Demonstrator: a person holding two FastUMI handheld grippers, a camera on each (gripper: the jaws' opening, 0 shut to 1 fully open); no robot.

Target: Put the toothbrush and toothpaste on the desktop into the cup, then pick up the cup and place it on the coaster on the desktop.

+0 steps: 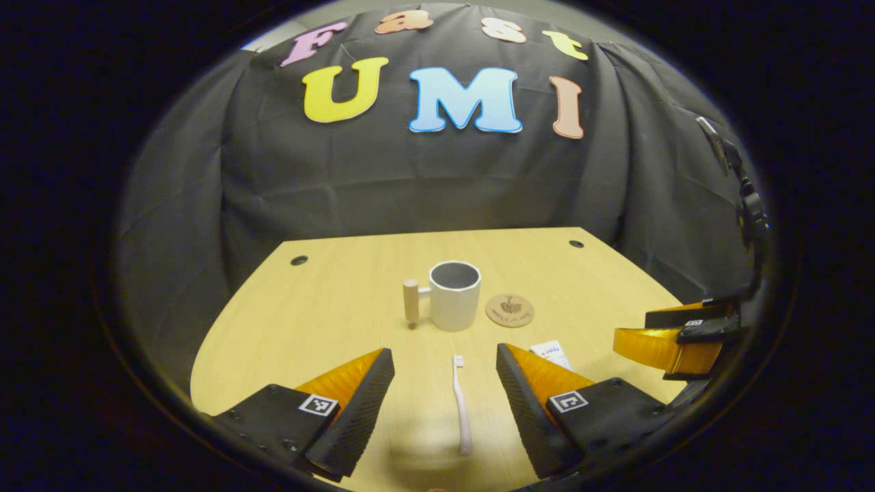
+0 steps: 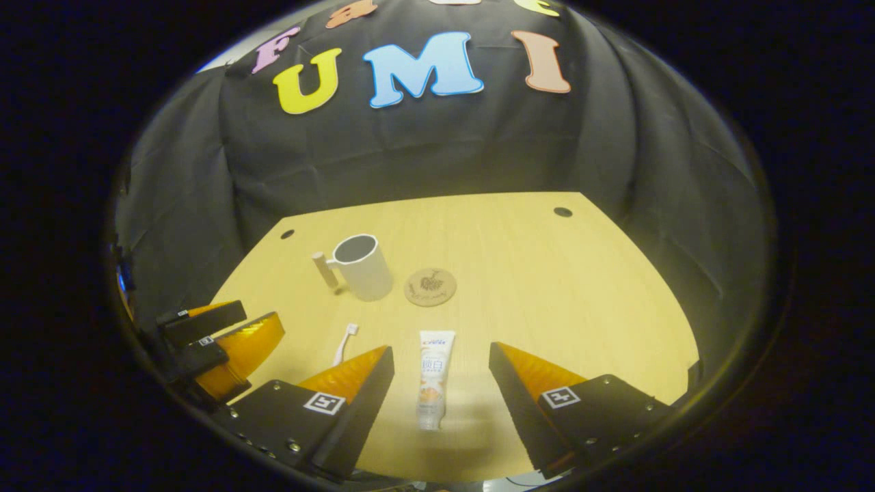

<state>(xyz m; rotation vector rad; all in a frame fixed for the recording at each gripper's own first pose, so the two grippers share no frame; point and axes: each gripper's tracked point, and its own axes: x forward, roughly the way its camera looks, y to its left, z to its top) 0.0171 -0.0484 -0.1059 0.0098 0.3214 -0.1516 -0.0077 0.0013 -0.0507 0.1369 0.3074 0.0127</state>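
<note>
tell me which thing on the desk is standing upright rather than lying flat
The cup. It stands on its base with the mouth up, while the toothbrush, toothpaste and coaster all lie flat on the desk.

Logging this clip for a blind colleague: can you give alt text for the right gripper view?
The open right gripper hovers over a toothpaste tube lying flat on the wooden desk. Beyond stand an empty cup and a coaster beside it; a toothbrush and the left gripper show at left.

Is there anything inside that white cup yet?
From what shows, no. The cup stands upright, its opening dark, with nothing poking out; its bottom is hidden by the rim. The toothbrush and toothpaste lie on the table.
</note>
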